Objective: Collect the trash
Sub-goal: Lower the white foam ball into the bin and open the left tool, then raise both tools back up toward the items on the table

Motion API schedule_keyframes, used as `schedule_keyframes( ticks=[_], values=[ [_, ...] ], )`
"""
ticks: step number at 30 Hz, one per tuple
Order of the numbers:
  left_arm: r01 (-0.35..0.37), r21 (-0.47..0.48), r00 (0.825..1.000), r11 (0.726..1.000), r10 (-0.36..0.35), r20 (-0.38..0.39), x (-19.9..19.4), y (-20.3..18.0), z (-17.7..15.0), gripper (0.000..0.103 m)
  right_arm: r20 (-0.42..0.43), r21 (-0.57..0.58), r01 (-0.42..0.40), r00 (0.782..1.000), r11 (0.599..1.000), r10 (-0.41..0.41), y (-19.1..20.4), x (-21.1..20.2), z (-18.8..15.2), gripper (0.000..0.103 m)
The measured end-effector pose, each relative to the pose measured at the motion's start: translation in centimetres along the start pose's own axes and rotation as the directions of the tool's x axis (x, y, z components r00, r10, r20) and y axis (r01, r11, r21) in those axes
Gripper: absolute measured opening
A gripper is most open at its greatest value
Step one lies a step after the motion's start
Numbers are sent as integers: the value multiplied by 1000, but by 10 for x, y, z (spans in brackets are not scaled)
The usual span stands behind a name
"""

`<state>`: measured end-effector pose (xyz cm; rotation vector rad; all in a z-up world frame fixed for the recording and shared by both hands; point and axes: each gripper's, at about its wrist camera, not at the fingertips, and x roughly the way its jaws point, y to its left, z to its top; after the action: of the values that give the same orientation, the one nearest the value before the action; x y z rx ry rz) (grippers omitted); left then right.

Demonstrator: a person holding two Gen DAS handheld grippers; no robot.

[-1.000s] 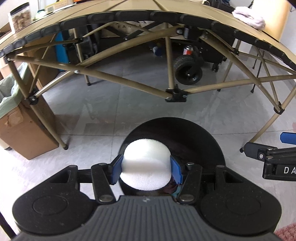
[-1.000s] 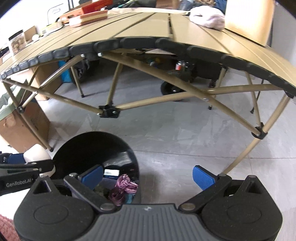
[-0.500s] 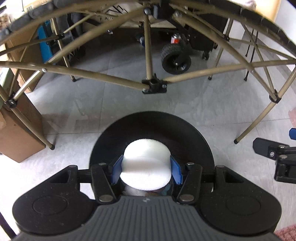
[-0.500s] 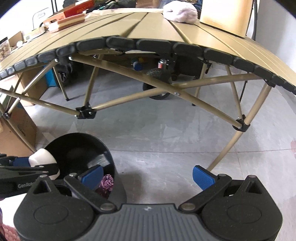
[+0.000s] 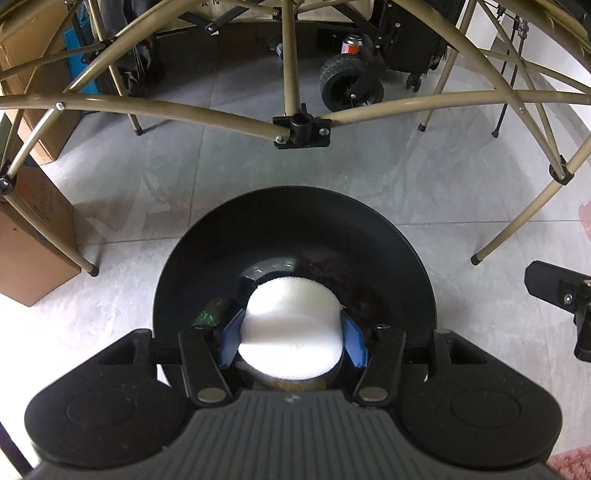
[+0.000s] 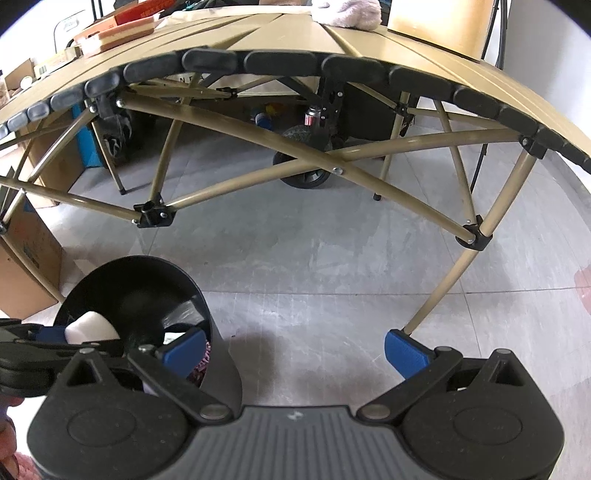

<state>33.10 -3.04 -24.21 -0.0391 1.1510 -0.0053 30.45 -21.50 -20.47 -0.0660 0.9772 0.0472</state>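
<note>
A round white foam piece sits between the blue pads of my left gripper, just over the mouth of the black trash bin. The jaws are opening while the pads still touch the foam's sides. Other trash lies dark in the bin's bottom, with a green scrap showing. In the right wrist view the bin is at lower left, with the foam and the left gripper at its rim. My right gripper hangs open and holds nothing, to the right of the bin above the floor.
A tan folding table stands ahead, its leg frame crossing close behind the bin. Cardboard boxes stand at left, and a wheeled cart is under the table. A pink cloth lies on the tabletop. The floor is grey tile.
The left gripper sank toward the bin with the foam, so the bin mouth looks larger and the table frame has slid up. Its pads have spread slightly. The right gripper barely moved.
</note>
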Motion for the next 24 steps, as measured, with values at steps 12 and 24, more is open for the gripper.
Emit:
schedule_keyframes(
  ticks=[12,24],
  values=[
    [10,-1,1000,1000,-10,-8,-3,-1,-3,103,0,-3,-1,1000,1000,1,4,1,1,103],
    [-6,-16,1000,1000,5,-22,-1,4,-3,103,0,-7,-5,1000,1000,5,9,3,2,103]
  ],
)
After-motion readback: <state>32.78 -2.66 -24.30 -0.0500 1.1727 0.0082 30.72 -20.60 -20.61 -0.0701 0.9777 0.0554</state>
